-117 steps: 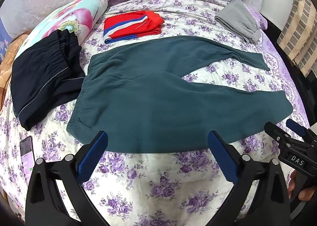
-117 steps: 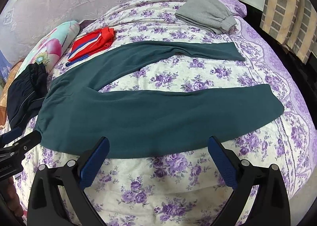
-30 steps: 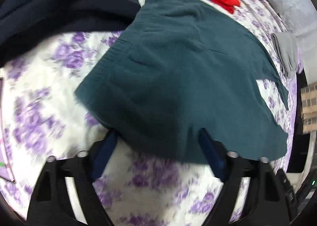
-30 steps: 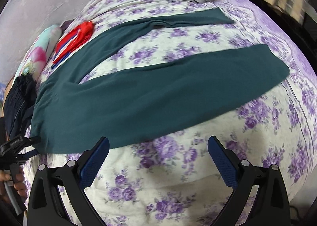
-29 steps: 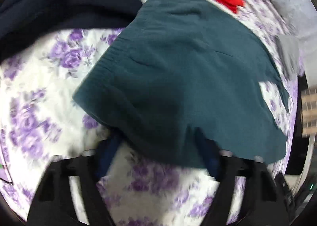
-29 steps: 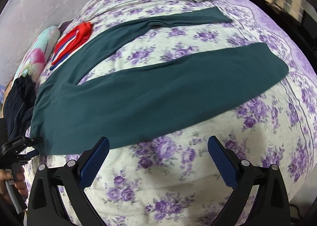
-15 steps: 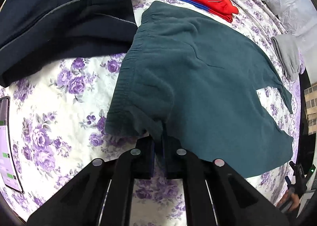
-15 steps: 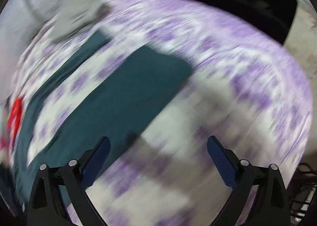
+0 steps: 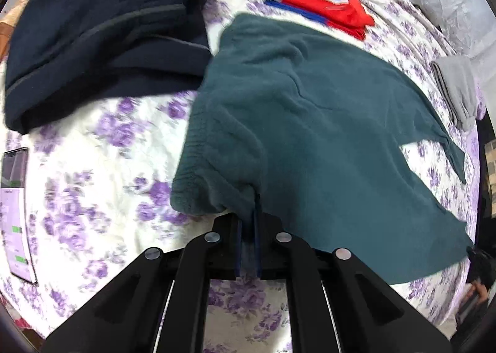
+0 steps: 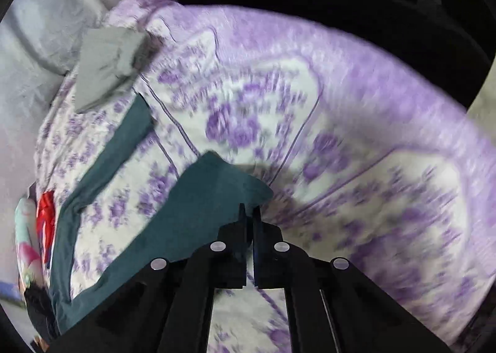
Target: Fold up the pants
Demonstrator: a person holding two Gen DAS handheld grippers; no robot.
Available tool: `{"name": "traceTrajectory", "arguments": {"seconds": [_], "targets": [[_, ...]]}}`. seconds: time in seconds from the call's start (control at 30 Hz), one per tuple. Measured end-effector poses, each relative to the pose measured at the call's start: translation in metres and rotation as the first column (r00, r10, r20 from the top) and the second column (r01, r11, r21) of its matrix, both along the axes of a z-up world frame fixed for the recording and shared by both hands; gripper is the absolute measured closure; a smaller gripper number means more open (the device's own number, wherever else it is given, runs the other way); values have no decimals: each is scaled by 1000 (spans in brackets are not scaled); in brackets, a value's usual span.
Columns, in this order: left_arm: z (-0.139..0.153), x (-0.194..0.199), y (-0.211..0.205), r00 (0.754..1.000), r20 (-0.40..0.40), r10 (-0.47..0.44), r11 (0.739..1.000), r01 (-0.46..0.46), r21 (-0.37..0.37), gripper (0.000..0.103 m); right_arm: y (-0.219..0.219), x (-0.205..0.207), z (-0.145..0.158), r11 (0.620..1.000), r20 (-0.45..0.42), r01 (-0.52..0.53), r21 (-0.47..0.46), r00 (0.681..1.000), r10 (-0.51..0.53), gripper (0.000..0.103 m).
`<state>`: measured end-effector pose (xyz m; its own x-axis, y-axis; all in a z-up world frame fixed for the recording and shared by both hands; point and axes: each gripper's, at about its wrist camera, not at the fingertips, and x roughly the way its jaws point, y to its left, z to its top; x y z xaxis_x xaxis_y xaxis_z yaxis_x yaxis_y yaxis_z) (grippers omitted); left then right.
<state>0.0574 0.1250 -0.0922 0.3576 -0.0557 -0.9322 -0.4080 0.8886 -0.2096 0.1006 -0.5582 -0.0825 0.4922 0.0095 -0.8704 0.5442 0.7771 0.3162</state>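
Dark green pants [image 9: 325, 123] lie spread on the bed [image 9: 93, 142], legs apart, no fold made. Left hand-held gripper [image 9: 248, 222] is clamped on the near waistband corner; right hand-held gripper [image 10: 249, 219] is clamped on the near leg's cuff. All folds remain.

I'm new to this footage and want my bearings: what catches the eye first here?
The teal pants dominate, spread across the floral bedspread, with the left gripper pinched on a waistband corner and the right gripper on a leg hem. Next come the red striped garment beyond the pants and the dark navy clothing to the waistband's left.
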Motion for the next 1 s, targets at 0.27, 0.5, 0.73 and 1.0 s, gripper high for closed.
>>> {"name": "traceTrajectory", "arguments": {"seconds": [0.27, 0.5, 0.73, 1.0], "targets": [[-26, -14, -3, 996, -84, 17, 998, -21, -56, 93, -16, -6, -21, 979, -265, -82, -185, 964, 30, 62], [-8, -22, -4, 996, -51, 79, 997, -77, 31, 76, -7, 29, 14, 930, -117, -201, -308, 978, 172, 38], [-1, -40, -32, 992, -45, 122, 991, -119, 63, 71, 9, 78, -27, 875, -191, -462, -145, 881, 433, 97], [-16, -45, -54, 979, -102, 176, 976, -160, 151, 71, -3, 96, -33, 837, -207, -468, -283, 882, 423, 67]]}}
